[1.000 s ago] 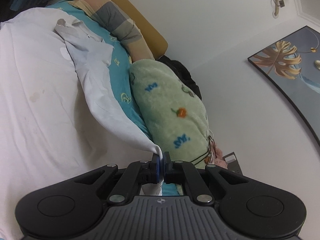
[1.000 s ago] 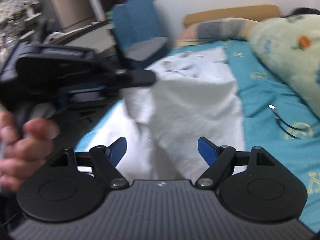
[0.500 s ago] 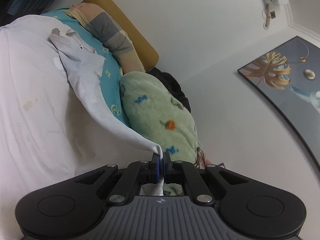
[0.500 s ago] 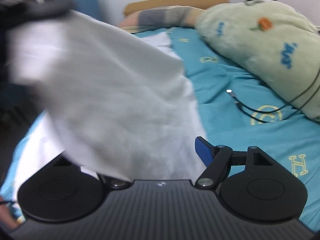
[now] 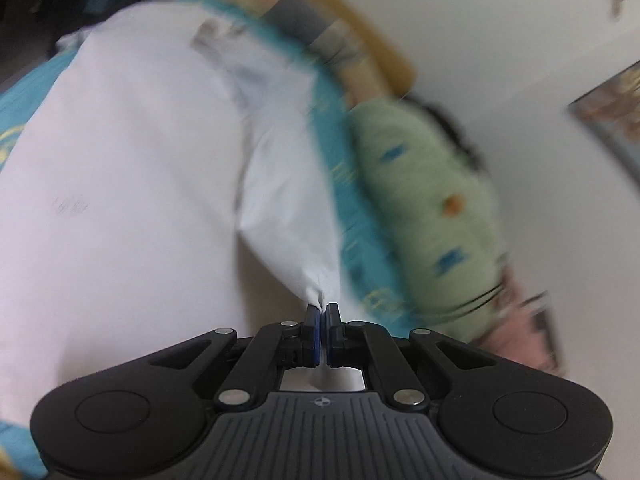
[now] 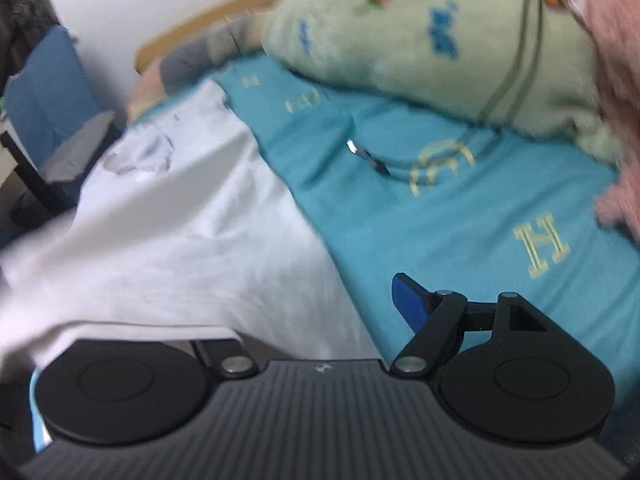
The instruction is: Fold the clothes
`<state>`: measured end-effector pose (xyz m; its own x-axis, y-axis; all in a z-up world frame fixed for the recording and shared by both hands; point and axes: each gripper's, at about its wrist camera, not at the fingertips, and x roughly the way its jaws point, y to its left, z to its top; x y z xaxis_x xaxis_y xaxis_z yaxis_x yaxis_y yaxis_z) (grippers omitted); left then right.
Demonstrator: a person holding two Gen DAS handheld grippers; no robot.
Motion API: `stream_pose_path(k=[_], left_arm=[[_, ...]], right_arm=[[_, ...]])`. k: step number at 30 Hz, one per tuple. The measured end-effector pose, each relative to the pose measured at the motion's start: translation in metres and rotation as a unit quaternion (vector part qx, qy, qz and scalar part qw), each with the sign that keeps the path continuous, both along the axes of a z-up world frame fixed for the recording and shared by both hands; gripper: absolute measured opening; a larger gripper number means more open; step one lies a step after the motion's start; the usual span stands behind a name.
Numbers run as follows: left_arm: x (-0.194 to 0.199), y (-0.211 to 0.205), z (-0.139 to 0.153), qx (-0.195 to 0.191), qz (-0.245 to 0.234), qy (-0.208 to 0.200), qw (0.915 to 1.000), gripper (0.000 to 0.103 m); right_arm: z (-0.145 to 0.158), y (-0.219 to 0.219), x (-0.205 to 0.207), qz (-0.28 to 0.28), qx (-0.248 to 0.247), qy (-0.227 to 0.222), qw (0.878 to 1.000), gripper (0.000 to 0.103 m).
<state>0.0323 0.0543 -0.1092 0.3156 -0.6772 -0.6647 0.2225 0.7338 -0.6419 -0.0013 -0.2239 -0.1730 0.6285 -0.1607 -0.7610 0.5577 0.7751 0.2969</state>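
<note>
Teal bed (image 6: 460,216): L claw (image 5: 322,312) pinches white shirt (image 5: 120,184) corner, collar far end; R claw (image 6: 320,312) spread.

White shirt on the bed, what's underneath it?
The white shirt lies on a teal sheet with gold H marks, which shows along its edge. Its near edge drapes over one finger of the open right claw, hiding it. Anything else beneath is covered.

Left view motion-blurred throughout. Right gripper (image 6: 320,296): left finger hidden under shirt (image 6: 180,240). Far-right picture (image 5: 612,120) cut by edge, smeared.
</note>
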Motion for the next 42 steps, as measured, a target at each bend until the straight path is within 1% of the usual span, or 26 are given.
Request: stream_pose_path(k=[1,3,5,7,8,11,12,13,14,15,16,18,20,21,22,23,24,26,28,29,32,34,36,38,40,42], left_arm=[[0.000,-0.006,-0.011,0.032,-0.010,0.020,0.9992,0.003],[-0.002,-0.019,-0.031,0.088,-0.034,0.049,0.9943,0.003],[-0.003,-0.030,-0.039,0.121,-0.054,0.050,0.9899,0.003],[-0.004,-0.035,-0.038,0.141,-0.061,0.033,0.9876,0.003],[-0.004,-0.035,-0.038,0.141,-0.061,0.032,0.9876,0.005],[-0.003,-0.034,-0.035,0.141,-0.057,0.022,0.9880,0.018],[-0.006,-0.035,-0.026,0.140,-0.054,0.005,0.9886,0.028],[-0.009,-0.036,-0.016,0.139,-0.051,-0.012,0.9889,0.037],[-0.012,-0.037,-0.007,0.138,-0.047,-0.030,0.9889,0.049],[-0.016,-0.038,0.002,0.136,-0.044,-0.047,0.9886,0.055],[-0.019,-0.039,0.011,0.135,-0.041,-0.065,0.9879,0.057],[-0.026,-0.042,0.030,0.132,-0.034,-0.100,0.9857,0.064],[-0.032,-0.044,0.048,0.129,-0.027,-0.134,0.9822,0.065],[-0.036,-0.045,0.057,0.127,-0.023,-0.152,0.9800,0.071],[-0.040,-0.046,0.068,0.125,-0.020,-0.170,0.9773,0.075],[-0.047,-0.045,0.080,0.124,-0.015,-0.191,0.9736,0.085],[-0.054,-0.047,0.093,0.124,-0.012,-0.212,0.9692,0.087],[-0.066,-0.045,0.113,0.129,-0.008,-0.249,0.9600,0.088],[-0.076,-0.042,0.127,0.136,-0.007,-0.267,0.9542,0.097],[-0.081,-0.040,0.135,0.138,-0.006,-0.276,0.9512,0.103],[-0.091,-0.024,0.158,0.143,0.007,-0.295,0.9449,0.103],[-0.085,-0.012,0.170,0.142,0.021,-0.286,0.9475,0.103],[-0.079,-0.001,0.183,0.140,0.034,-0.277,0.9500,0.103],[-0.074,0.010,0.195,0.139,0.048,-0.268,0.9521,0.103],[-0.067,0.021,0.206,0.141,0.063,-0.260,0.9532,0.103],[-0.052,0.028,0.205,0.154,0.092,-0.258,0.9493,0.103]], right_arm=[[-0.002,-0.002,0.000,0.003,0.016,0.016,1.000,0.076],[-0.001,-0.002,-0.004,0.026,0.035,0.039,0.998,0.076],[0.005,0.002,-0.013,0.053,0.040,0.044,0.997,0.076],[0.014,0.006,-0.022,0.079,0.034,0.042,0.995,0.076],[0.019,0.006,-0.027,0.084,0.031,0.039,0.995,0.076],[0.031,0.002,-0.040,0.089,0.030,0.023,0.995,0.076],[0.034,0.000,-0.044,0.089,0.031,0.017,0.995,0.076],[0.038,-0.002,-0.048,0.089,0.033,0.011,0.995,0.076],[0.042,-0.003,-0.050,0.089,0.033,0.002,0.996,0.076],[0.048,-0.004,-0.051,0.089,0.032,-0.004,0.995,0.076],[0.054,-0.005,-0.052,0.090,0.030,-0.009,0.995,0.076],[0.072,-0.004,-0.053,0.098,0.022,-0.029,0.995,0.076],[0.093,0.000,-0.053,0.107,0.005,-0.050,0.993,0.076],[0.105,0.003,-0.053,0.112,-0.006,-0.061,0.992,0.076],[0.117,0.004,-0.053,0.117,-0.012,-0.074,0.990,0.076],[0.129,0.005,-0.053,0.122,-0.017,-0.088,0.988,0.076],[0.141,0.007,-0.053,0.124,-0.019,-0.098,0.987,0.076],[0.164,0.010,-0.052,0.129,-0.021,-0.115,0.985,0.076],[0.188,0.016,-0.050,0.145,-0.033,-0.125,0.981,0.076],[0.199,0.019,-0.049,0.154,-0.040,-0.129,0.979,0.076],[0.230,0.028,-0.038,0.176,-0.056,-0.133,0.974,0.076],[0.245,0.034,-0.022,0.194,-0.073,-0.124,0.970,0.076],[0.256,0.042,-0.002,0.214,-0.110,-0.115,0.964,0.076],[0.264,0.049,0.018,0.232,-0.146,-0.110,0.955,0.076],[0.264,0.055,0.038,0.260,-0.160,-0.111,0.946,0.076],[0.258,0.062,0.061,0.280,-0.165,-0.106,0.940,0.076]])
